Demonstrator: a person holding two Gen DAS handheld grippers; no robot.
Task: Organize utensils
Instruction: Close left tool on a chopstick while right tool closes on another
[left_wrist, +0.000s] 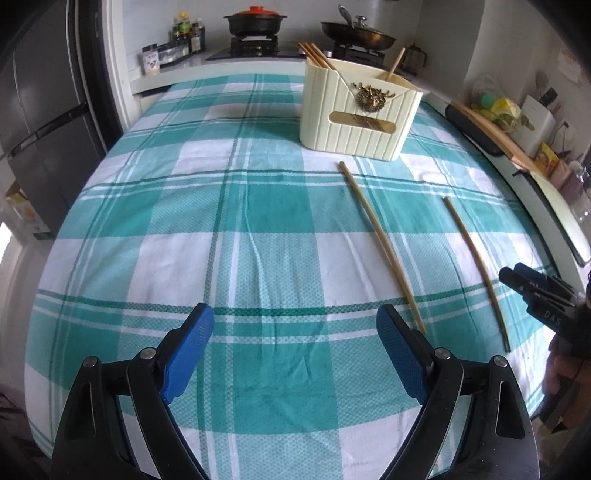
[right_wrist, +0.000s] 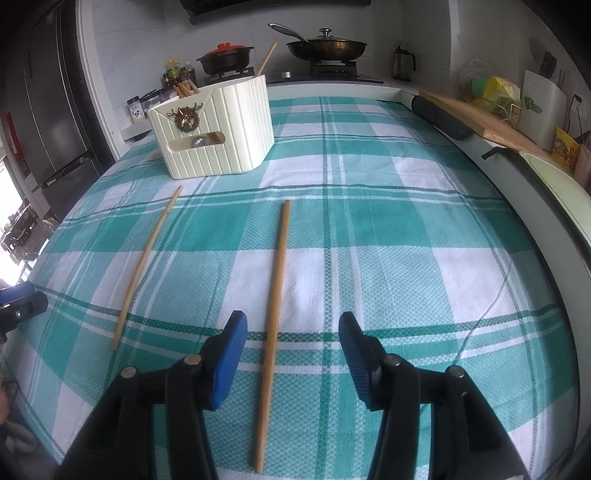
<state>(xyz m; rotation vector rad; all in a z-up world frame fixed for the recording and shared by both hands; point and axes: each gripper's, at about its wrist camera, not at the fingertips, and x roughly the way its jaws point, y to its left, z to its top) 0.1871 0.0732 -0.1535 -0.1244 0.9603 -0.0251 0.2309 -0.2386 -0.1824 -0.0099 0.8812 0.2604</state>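
Observation:
Two wooden chopsticks lie on the teal checked tablecloth (left_wrist: 221, 229). One chopstick (right_wrist: 275, 317) runs lengthwise between my right gripper's (right_wrist: 293, 319) blue fingers, which stand apart on either side and do not press it. The same chopstick (left_wrist: 476, 273) shows in the left wrist view beside the right gripper (left_wrist: 517, 277). The other chopstick (left_wrist: 380, 243) (right_wrist: 147, 266) lies just right of my left gripper (left_wrist: 295, 314), which is wide open over bare cloth. Further back stands a cream ribbed utensil holder (left_wrist: 354, 114) (right_wrist: 218, 133) with several chopsticks (left_wrist: 316, 55) sticking out.
Behind the table a stove carries a black pot with a red lid (left_wrist: 255, 22) and a lidded frying pan (left_wrist: 354, 31). A wooden cutting board (right_wrist: 480, 118) and bags line the counter on the right. A dark fridge (left_wrist: 40, 122) stands on the left.

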